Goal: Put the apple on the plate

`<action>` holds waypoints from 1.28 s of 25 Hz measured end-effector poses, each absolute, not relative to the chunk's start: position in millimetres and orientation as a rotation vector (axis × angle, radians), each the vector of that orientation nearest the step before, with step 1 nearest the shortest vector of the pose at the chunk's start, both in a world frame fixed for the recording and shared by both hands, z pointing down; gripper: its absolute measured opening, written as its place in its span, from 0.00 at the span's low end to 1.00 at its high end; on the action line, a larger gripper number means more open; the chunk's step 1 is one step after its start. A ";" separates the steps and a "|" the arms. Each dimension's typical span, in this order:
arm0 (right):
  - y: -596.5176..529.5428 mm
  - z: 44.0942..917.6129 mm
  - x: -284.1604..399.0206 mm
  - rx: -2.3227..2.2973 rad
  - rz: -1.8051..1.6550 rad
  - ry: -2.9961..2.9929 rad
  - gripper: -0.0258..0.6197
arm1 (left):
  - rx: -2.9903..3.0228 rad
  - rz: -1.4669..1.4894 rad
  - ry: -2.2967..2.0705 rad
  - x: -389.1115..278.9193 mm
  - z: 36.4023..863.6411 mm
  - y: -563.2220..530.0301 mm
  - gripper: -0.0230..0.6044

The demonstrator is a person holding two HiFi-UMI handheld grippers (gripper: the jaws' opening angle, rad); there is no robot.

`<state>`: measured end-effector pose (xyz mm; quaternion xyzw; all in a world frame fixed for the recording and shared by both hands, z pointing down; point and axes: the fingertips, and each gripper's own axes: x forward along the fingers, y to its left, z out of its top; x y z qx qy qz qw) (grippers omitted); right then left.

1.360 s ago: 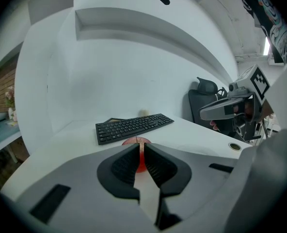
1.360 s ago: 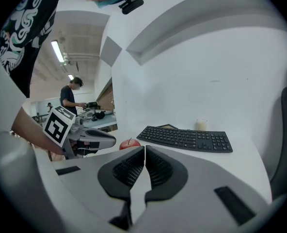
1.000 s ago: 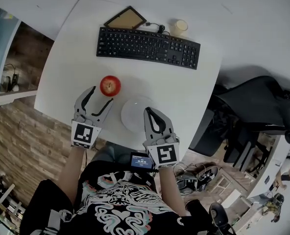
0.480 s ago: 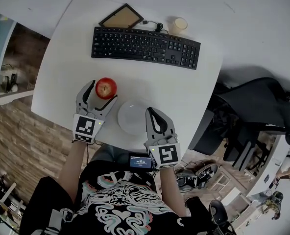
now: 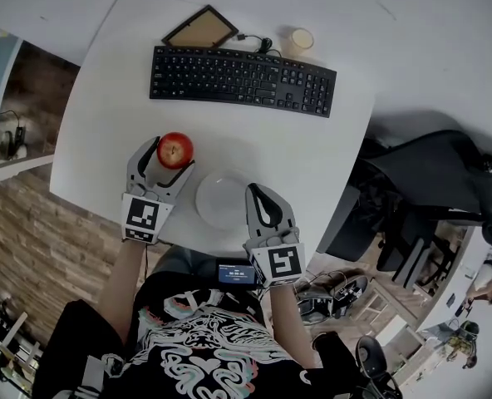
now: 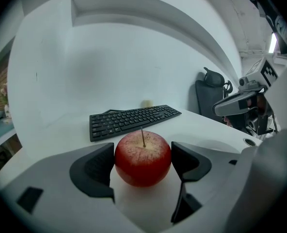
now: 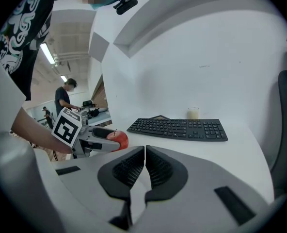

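apple (image 5: pixel 175 149) sits on the white table (image 5: pixel 312 156), off the plate (image 5: pixel 221 199) and just beside its rim, on the side toward the person's left and the keyboard (image 5: pixel 243 80). only the head view shows the plate, bare and white. the left gripper view gives what the head view cannot: the left gripper (image 6: pixel 142 161) has a dark pad against each flank of the fruit with no gap showing, the stem stands upright, and the apple's underside rests on the table. the right gripper (image 7: pixel 145 166) is closed on nothing, its ribbed pads pressed together; from above its tip lies at the plate's edge nearest the person's right. the right gripper view also catches the apple side-on between the left jaws. the keyboard lies beyond the plate, well apart, with a brown picture frame (image 5: pixel 200 28) and a pale cup (image 5: pixel 298 40) past it.
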<state>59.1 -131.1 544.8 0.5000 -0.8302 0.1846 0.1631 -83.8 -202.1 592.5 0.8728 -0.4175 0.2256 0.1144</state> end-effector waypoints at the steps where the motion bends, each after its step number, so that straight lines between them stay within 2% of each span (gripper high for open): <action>1: -131.1 543.9 59.0 1.430 0.525 -2.368 0.09 | 2.561 0.662 -1.225 -84.5 592.0 -202.6 0.64; 32: -101.1 529.8 54.6 1.450 0.536 -2.378 0.09 | 2.523 0.579 -1.155 -76.9 591.0 -209.7 0.63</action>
